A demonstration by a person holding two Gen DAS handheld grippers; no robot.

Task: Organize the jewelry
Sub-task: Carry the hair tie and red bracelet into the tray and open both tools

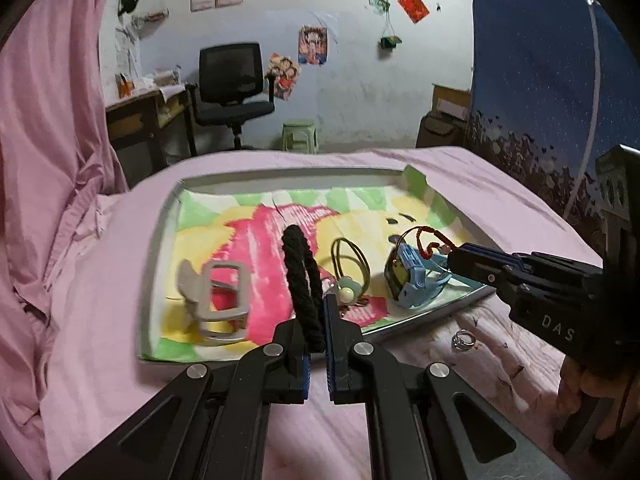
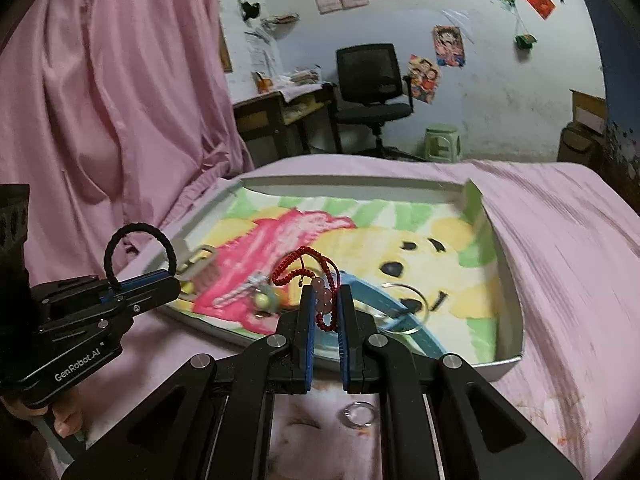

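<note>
On the bed: a tray (image 1: 160,224) sits on a pink sheet (image 1: 100,320). A towel (image 1: 260,240) with a yellow bear and pink and green patches lies inside it.
Left tongs (image 1: 316,344): closed tight on a black rope ring (image 1: 302,276). The ring stands up from the tips, above the near edge of the tray. In the right view these tongs (image 2: 160,280) come in from the left with the ring (image 2: 140,252) curling up over them.
Right tongs (image 2: 326,316): closed on a red cord bracelet (image 2: 304,272) with pink beads (image 2: 324,294). The beads sit between the blue pads and the red loops stick up above the tips. In the left view these tongs (image 1: 454,258) reach in from the right, tips over the right side of the tray, with the red cord (image 1: 428,244) at the tips.
Hand (image 1: 580,388): part of it shows under the right tongs, on the handle.
Grey clip (image 1: 216,300): lies on the towel, on the left side of the tray.
Thin hoops (image 1: 350,258): on the towel near the middle, just beside the black ring.
Green flower bit (image 1: 346,292): on the towel below the hoops, close to the left tongs' tips.
Blue watch (image 1: 408,276): on the towel at the right, near the right tongs' tips.
Silver ring (image 2: 358,414): on the bed outside the tray, just past its near edge. It shows low between the arms of the right tongs.
Glass bangle (image 2: 404,308): lies flat on the bear's face, in the right view.
Behind the bed: a black chair (image 1: 234,88), a green stool (image 1: 300,136) and a desk (image 1: 148,116).
</note>
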